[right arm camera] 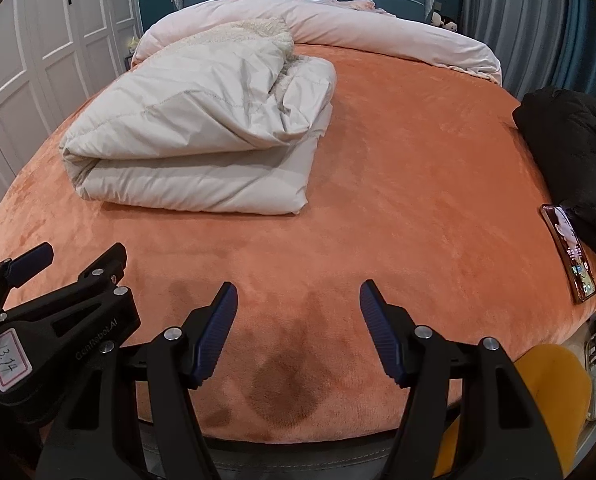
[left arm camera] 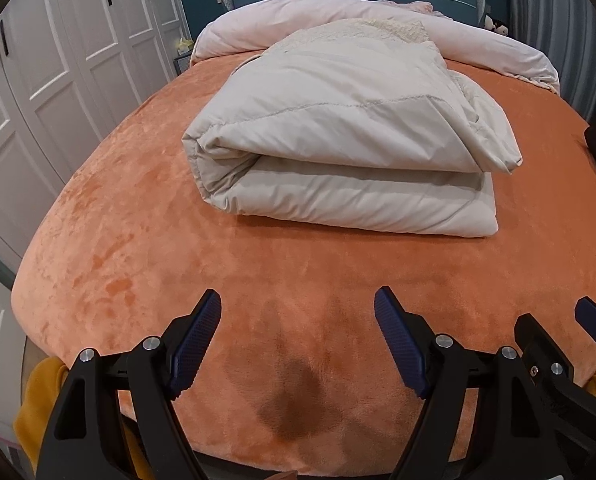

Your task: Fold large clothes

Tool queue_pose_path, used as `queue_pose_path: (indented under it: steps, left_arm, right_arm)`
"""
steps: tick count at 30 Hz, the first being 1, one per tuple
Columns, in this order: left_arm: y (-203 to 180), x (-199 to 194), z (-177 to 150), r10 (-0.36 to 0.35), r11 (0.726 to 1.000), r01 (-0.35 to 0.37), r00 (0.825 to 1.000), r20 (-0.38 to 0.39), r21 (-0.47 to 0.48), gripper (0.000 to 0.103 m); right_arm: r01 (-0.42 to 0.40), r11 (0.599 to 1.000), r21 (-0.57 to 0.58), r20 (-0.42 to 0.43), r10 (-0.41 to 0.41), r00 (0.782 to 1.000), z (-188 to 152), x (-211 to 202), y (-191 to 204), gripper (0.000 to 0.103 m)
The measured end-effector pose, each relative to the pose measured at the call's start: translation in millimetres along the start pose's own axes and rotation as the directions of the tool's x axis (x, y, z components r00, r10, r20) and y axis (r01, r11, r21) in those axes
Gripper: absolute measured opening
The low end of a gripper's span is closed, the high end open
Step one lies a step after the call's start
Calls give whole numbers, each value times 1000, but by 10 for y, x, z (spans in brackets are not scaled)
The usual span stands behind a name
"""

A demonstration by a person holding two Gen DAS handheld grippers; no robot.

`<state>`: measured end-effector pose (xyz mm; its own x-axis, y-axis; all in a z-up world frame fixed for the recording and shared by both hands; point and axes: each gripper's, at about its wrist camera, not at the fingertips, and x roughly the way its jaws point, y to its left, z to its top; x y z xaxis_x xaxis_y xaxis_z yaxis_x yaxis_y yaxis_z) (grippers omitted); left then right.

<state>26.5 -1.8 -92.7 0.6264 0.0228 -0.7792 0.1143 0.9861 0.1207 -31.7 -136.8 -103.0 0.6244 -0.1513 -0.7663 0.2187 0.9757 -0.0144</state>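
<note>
A cream padded coat (left arm camera: 337, 136) lies folded into a thick bundle in the middle of the orange bed (left arm camera: 138, 216); its fleecy lining shows at the far end. It also shows in the right wrist view (right arm camera: 194, 136), left of centre. My left gripper (left arm camera: 298, 304) is open and empty, hovering above the bed's near edge, well short of the coat. My right gripper (right arm camera: 296, 292) is open and empty, beside the left one. The left gripper also shows at the left of the right wrist view (right arm camera: 70, 256), and one right fingertip (left arm camera: 593, 316) shows in the left wrist view.
A pink duvet (left arm camera: 377, 16) is heaped along the headboard. A black jacket (right arm camera: 573, 152) and a phone (right arm camera: 569, 252) lie at the bed's right edge. White wardrobe doors (left arm camera: 58, 60) stand on the left, curtains (right arm camera: 517, 20) on the right.
</note>
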Motion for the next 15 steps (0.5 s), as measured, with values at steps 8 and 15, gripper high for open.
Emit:
queue_pose_path:
  steps: [8, 15]
  left_arm:
    - [42, -2, -39, -5, 1000, 5, 1000, 26, -13, 76]
    - [41, -6, -71, 2, 1000, -2, 999, 38, -8, 74]
  right_arm:
    - [6, 1000, -9, 22, -5, 1000, -35, -15, 38, 61]
    - [13, 1000, -12, 31, -13, 999, -63, -20, 65, 61]
